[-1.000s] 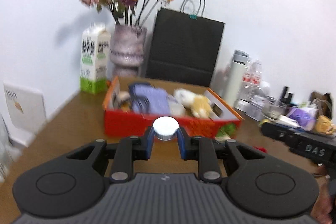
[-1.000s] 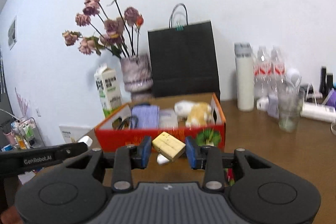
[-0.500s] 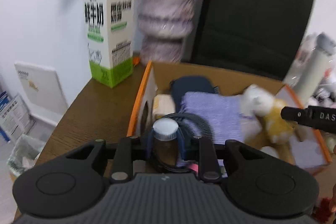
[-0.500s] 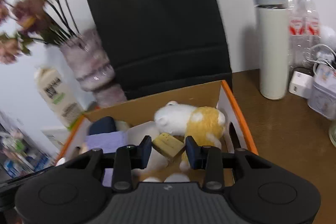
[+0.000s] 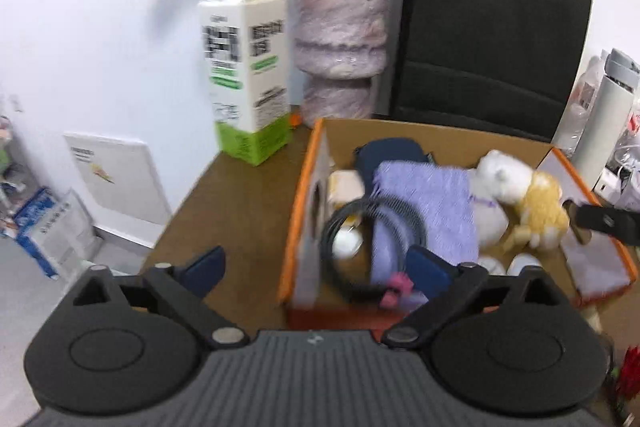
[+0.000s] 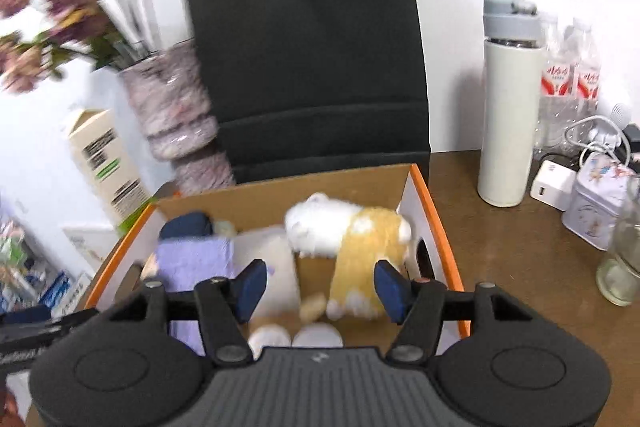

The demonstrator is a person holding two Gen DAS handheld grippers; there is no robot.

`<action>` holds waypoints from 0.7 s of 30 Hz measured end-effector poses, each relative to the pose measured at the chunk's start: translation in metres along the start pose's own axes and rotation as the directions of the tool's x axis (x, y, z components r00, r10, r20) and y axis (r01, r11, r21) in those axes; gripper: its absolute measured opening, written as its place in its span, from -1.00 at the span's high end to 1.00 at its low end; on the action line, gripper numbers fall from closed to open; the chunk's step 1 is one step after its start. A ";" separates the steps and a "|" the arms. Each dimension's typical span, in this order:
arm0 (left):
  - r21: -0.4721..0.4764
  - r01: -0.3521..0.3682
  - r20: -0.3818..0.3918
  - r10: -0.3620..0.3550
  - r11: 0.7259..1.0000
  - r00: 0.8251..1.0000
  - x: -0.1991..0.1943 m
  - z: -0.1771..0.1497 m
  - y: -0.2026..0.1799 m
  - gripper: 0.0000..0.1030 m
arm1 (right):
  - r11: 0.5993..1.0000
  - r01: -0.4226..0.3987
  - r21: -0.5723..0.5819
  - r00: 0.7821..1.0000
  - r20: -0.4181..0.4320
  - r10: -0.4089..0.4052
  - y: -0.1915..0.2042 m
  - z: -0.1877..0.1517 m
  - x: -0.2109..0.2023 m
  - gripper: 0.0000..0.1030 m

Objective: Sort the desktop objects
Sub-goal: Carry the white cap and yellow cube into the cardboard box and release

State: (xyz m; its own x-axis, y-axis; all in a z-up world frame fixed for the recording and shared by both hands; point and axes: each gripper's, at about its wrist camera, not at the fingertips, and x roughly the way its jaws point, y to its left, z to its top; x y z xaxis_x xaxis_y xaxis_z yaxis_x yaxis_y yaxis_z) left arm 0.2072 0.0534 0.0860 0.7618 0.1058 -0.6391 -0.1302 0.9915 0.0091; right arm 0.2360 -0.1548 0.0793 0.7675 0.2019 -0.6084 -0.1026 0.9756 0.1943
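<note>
Both tools' jaws opening, empty, above orange-rimmed cardboard box (image 5: 436,137) of jumbled objects.

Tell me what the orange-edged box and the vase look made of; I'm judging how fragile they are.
The box: corrugated cardboard, seemingly; matte brown inside, printed orange edges. The vase: probably glazed ceramic or stone; mottled pink-grey with glossy highlights, though blurred.
</note>
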 end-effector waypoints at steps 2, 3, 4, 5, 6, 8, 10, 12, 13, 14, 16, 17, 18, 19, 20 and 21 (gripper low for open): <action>0.033 -0.027 0.032 0.026 0.999 0.999 -0.018 -0.024 0.000 -1.00 | 0.997 0.007 -0.082 1.000 0.011 -0.006 0.005 -0.021 -0.027 -0.37; 0.048 -0.034 0.039 0.032 0.998 0.999 -0.026 -0.037 -0.001 -1.00 | 0.991 0.014 -0.134 1.000 0.030 -0.010 0.009 -0.037 -0.043 -0.43; 0.059 -0.039 0.042 0.037 0.997 0.998 -0.032 -0.049 -0.001 -1.00 | 0.987 0.015 -0.162 0.999 0.046 -0.007 0.009 -0.051 -0.056 -0.53; 0.063 -0.037 0.046 0.034 0.997 0.998 -0.038 -0.059 -0.002 -1.00 | 0.984 0.009 -0.175 0.998 0.056 0.001 0.009 -0.065 -0.068 -0.55; 0.066 -0.026 0.047 0.023 0.998 0.999 -0.042 -0.069 -0.003 -1.00 | 0.984 -0.006 -0.180 0.998 0.054 0.016 0.008 -0.079 -0.078 -0.55; 0.056 0.016 0.019 -0.017 0.998 1.000 -0.046 -0.086 -0.004 -1.00 | 0.987 -0.040 -0.154 0.998 0.037 0.046 0.007 -0.105 -0.091 -0.55; 0.036 0.055 -0.024 -0.054 0.998 0.998 -0.048 -0.102 -0.004 -1.00 | 0.988 -0.061 -0.144 0.998 0.024 0.065 0.007 -0.128 -0.099 -0.55; 0.022 0.073 -0.033 -0.072 0.997 0.997 -0.056 -0.122 -0.002 -1.00 | 0.988 -0.052 -0.145 0.998 0.025 0.056 0.010 -0.150 -0.108 -0.55; 0.012 0.077 -0.036 -0.077 0.997 0.996 -0.061 -0.132 -0.001 -1.00 | 0.989 -0.051 -0.141 0.998 0.028 0.055 0.010 -0.158 -0.113 -0.55; 0.004 0.090 -0.041 -0.090 0.996 0.995 -0.068 -0.143 0.000 -1.00 | 0.989 -0.056 -0.134 0.998 0.028 0.060 0.010 -0.167 -0.118 -0.55; -0.008 0.112 -0.050 -0.112 0.994 0.992 -0.079 -0.160 0.003 -1.00 | 0.993 -0.063 -0.099 0.997 0.028 0.066 0.008 -0.182 -0.129 -0.55; -0.009 0.128 -0.050 -0.129 0.992 0.990 -0.087 -0.169 0.003 -1.00 | 0.993 -0.063 -0.099 0.997 0.029 0.066 0.007 -0.190 -0.134 -0.55; -0.005 0.142 -0.052 -0.142 0.990 0.988 -0.092 -0.177 0.004 -1.00 | 0.993 -0.053 -0.107 0.998 0.024 0.056 0.007 -0.197 -0.139 -0.55; 0.002 0.154 -0.054 -0.153 0.988 0.987 -0.096 -0.183 0.004 -1.00 | 0.993 -0.039 -0.114 0.999 0.017 0.041 0.008 -0.204 -0.142 -0.55; 0.031 0.148 -0.036 -0.147 0.988 0.988 -0.102 -0.191 0.001 -1.00 | 0.992 -0.028 -0.121 0.999 0.012 0.029 0.009 -0.210 -0.146 -0.55; 0.052 0.145 -0.036 -0.143 0.988 0.989 -0.106 -0.195 -0.001 -1.00 | 0.991 -0.022 -0.130 1.000 0.013 0.024 0.010 -0.216 -0.150 -0.55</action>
State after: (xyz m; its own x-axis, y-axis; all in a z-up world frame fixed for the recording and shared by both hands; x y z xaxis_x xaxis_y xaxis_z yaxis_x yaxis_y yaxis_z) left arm 0.0027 0.0262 0.0037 0.7495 -0.0402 -0.6608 0.0147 0.9989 -0.0441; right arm -0.0165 -0.1569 0.0057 0.7730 0.2240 -0.5935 -0.2006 0.9739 0.1063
